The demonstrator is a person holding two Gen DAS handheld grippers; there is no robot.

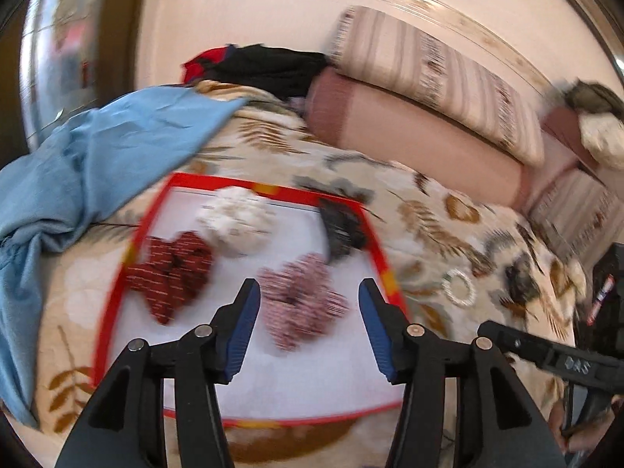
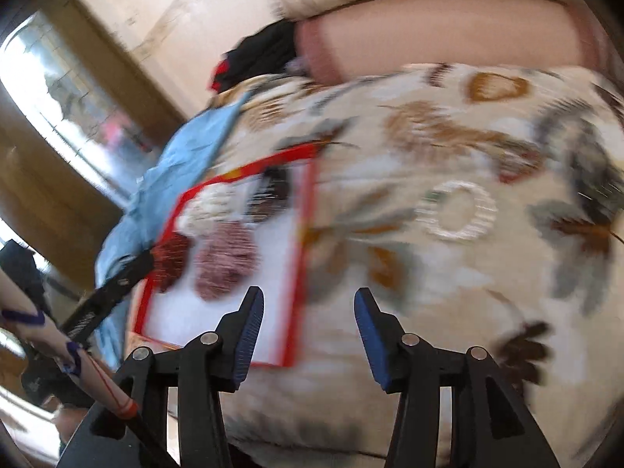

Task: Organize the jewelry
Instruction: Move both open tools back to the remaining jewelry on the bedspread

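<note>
Bed with leafy blanket (image 2: pixel 429 331): hair ties already sit on red-edged tray (image 1: pixel 374 234); pearl bracelet (image 2: pixel 456 210) lies loose beside it. Left tool (image 1: pixel 310 308) and right tool (image 2: pixel 308 316) half-open, empty. Next likely: grab bracelet.

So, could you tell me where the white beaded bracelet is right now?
The white beaded bracelet lies on the floral blanket, just right of the red-framed board in the left wrist view.

A leaf-print blanket (image 1: pixel 296 163) covers the bed; pink bolster (image 1: pixel 413 144) and striped pillow (image 1: pixel 440 74) upper right, cream wall (image 1: pixel 249 7) behind, bright window (image 2: pixel 66 109) left.
</note>
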